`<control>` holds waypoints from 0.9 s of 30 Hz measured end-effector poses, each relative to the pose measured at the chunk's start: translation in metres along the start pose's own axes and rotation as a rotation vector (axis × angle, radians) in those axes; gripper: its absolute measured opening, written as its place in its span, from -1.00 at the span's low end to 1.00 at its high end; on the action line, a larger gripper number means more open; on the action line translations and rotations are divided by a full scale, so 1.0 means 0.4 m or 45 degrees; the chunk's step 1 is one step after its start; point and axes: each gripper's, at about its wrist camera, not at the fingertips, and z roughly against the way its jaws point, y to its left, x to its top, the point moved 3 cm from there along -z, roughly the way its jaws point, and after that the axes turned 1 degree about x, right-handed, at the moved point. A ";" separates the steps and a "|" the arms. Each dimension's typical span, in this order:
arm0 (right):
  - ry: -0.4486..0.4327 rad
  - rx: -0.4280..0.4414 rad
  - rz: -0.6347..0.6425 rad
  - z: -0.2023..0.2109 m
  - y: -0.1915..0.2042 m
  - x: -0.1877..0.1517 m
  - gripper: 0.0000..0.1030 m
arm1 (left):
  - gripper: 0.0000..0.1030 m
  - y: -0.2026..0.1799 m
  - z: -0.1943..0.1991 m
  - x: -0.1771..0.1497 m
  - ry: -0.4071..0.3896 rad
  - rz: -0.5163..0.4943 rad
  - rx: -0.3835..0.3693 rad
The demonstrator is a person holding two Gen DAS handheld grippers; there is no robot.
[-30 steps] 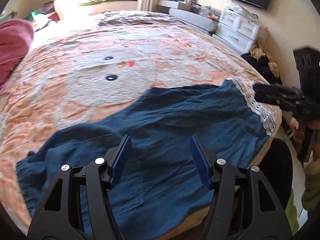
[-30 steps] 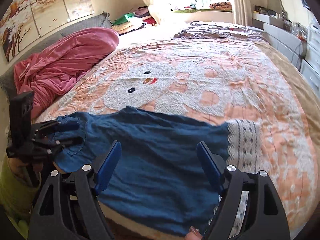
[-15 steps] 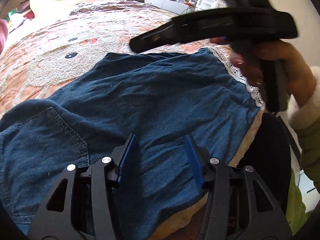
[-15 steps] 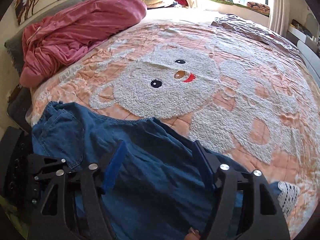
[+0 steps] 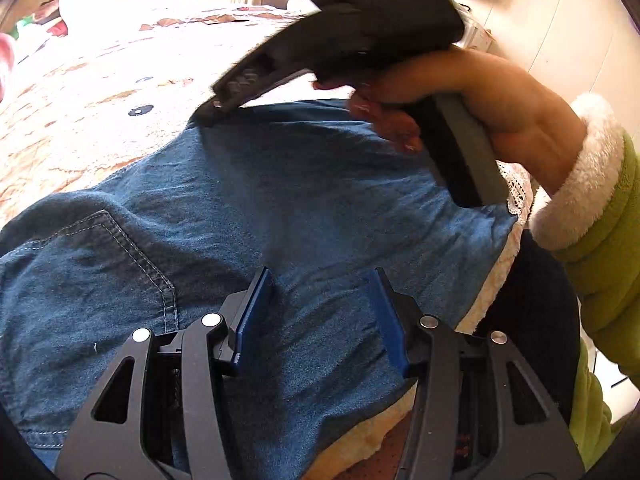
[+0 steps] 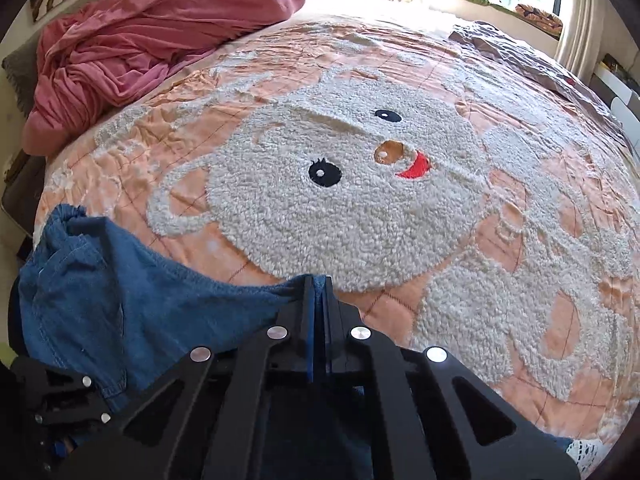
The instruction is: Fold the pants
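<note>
The bed point(image 6: 520, 208), covered by an orange quilt with a fluffy white animal face, carries everything. A crumpled pink blanket point(image 6: 160, 36) is heaped at the bed's far left side. The blue denim pants point(image 5: 248, 216) lie spread along the bed's near edge, their lace-trimmed hem toward the right. The right hand-held gripper point(image 6: 319, 292) has its blue pads pressed together on the pants' far edge. The left hand-held gripper point(image 5: 320, 308) hovers over the middle of the pants, fingers point(image 5: 256, 312) spread apart and holding nothing. A stitched pocket point(image 5: 100, 264) shows just left of it.
</note>
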 end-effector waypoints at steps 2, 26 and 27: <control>0.030 -0.037 0.025 -0.037 0.008 0.002 -0.95 | -0.18 0.000 -0.001 -0.001 0.000 0.005 -0.004; -0.284 -0.170 -0.682 0.354 -0.475 -0.360 0.17 | 0.08 0.161 -0.008 0.262 0.006 0.186 0.116; -0.268 -0.142 -0.693 0.341 -0.482 -0.371 0.17 | 0.08 0.174 -0.023 0.265 0.026 0.198 0.123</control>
